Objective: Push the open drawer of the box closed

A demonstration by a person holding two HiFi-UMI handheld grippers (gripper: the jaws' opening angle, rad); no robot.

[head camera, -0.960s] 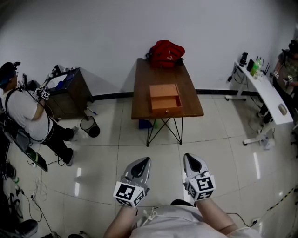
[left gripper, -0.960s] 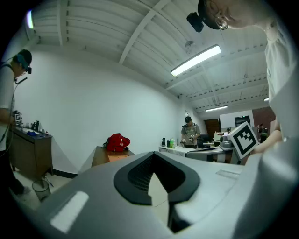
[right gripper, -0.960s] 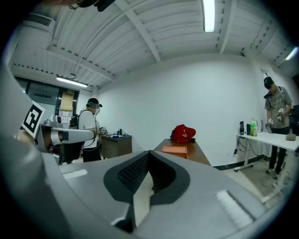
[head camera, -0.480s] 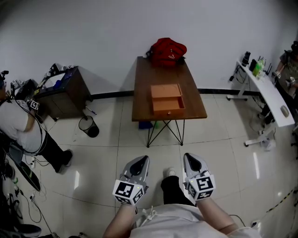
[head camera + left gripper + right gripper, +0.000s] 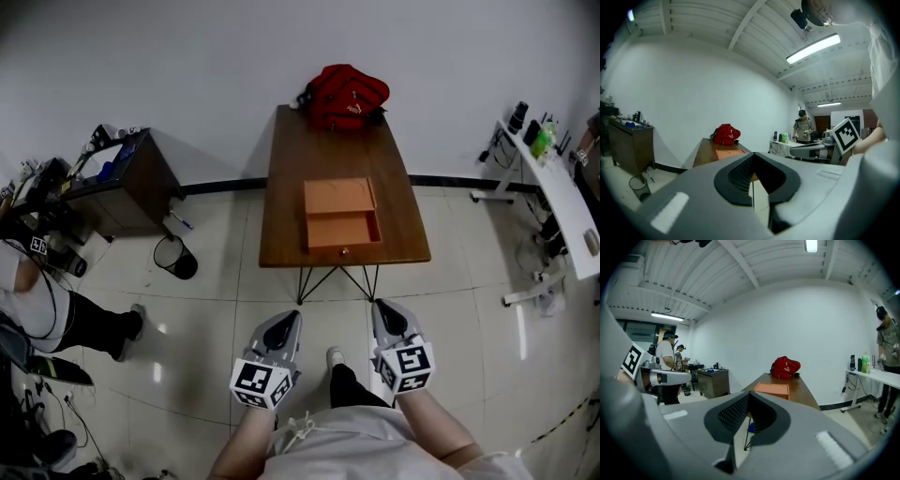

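Left claw (image 5: 284, 328) and right claw (image 5: 387, 317) hang clenched on nothing, low in frame. Upper centre, the orange box (image 5: 339, 197) sits on the tabletop (image 5: 281, 216), its drawer (image 5: 344, 231) open.

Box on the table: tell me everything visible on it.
The box is flat, orange-tan and wood-like, lying on the brown table in its near half. Its drawer is pulled out toward the person, with nothing visible inside and a small knob on the front, close to the table's near edge. Only the table touches it.
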